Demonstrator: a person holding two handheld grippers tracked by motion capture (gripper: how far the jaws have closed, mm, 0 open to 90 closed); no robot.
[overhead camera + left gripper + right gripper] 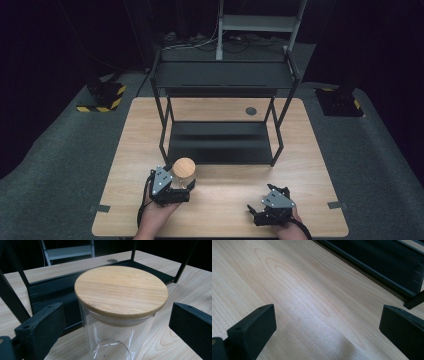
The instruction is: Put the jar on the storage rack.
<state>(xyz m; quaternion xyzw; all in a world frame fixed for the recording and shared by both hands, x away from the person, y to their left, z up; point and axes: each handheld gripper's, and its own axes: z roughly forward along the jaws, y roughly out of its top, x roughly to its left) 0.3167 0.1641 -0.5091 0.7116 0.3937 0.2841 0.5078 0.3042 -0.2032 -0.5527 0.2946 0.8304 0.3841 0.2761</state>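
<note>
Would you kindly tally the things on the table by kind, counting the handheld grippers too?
Glass jar with wooden lid: 1
Black two-tier shelf rack: 1
Handheld grippers: 2, the left gripper open around the jar and the right gripper open over bare table
Total: 4

front: rack (220, 142) blocks | left: jar (184, 170) | near edge: open

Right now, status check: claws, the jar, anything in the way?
Left claw open, jaws either side of the glass jar, not touching. Wooden lid on. Right claw open over bare table. Black shelf rack just behind the jar.
</note>
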